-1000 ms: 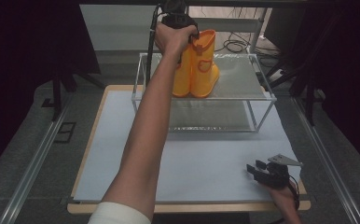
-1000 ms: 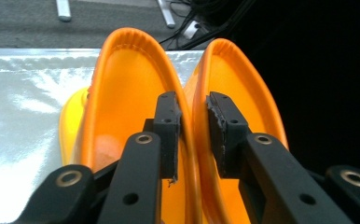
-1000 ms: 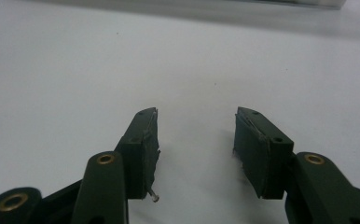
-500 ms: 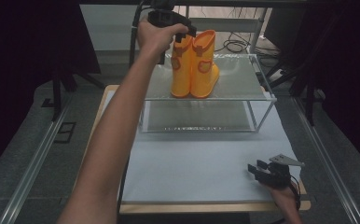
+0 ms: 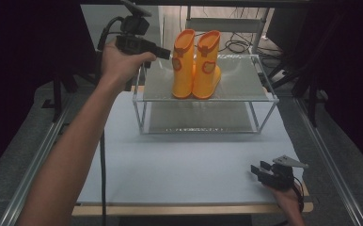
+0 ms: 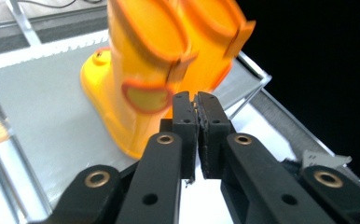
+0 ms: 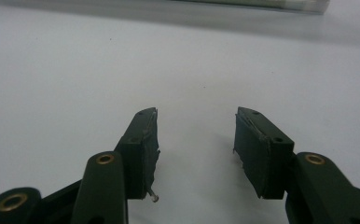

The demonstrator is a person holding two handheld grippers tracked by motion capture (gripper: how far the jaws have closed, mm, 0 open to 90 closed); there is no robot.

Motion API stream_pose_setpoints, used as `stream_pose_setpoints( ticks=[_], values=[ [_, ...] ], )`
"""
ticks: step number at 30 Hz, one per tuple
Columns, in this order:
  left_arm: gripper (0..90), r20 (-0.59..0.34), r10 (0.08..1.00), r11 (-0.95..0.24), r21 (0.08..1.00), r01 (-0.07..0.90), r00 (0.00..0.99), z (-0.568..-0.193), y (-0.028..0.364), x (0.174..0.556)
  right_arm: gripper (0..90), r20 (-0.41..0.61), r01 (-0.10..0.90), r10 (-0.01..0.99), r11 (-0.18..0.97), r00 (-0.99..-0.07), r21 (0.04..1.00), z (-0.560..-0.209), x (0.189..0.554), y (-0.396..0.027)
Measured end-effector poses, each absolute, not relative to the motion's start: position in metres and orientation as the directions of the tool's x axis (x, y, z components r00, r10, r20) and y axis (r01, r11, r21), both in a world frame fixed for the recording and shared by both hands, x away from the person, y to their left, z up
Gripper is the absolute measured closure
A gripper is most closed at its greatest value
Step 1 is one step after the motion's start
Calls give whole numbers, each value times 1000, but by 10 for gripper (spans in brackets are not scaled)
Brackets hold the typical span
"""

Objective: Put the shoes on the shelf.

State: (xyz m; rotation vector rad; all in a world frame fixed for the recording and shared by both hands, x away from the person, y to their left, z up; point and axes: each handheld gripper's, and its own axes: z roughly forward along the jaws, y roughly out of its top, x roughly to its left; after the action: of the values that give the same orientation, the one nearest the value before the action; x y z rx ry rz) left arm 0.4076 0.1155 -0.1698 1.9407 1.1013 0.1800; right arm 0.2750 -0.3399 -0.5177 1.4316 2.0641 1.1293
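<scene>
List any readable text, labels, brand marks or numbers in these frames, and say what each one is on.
None can be read.
The orange boots carry oval patches on their shafts; in the left gripper view the nearest patch is plain yellow with an orange rim, without letters.
The left gripper, right gripper and shelf show no markings.

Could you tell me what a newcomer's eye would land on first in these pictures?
First, the bright orange boots standing upright, side by side, on the top shelf of the metal-framed rack at the table's far side. Next, the left tongs, shut and empty, held just beside them. The right tongs rest open at the near right corner.
</scene>
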Motion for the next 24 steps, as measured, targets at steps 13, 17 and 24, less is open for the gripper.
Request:
stream_pose_setpoints(
  ticks=[13,17,24],
  values=[
    [897,-261,789,-248,694,676,557,-231,132,416,490,115,600,903,175,-414,781,-520,275,-337],
    [896,-269,790,-255,672,695,550,-248,131,422,489,111,602,903,180,-415,778,-520,275,-337],
    [896,-269,800,-266,641,720,536,-274,129,434,488,111,602,902,183,-417,777,-521,276,-338]
  ],
)
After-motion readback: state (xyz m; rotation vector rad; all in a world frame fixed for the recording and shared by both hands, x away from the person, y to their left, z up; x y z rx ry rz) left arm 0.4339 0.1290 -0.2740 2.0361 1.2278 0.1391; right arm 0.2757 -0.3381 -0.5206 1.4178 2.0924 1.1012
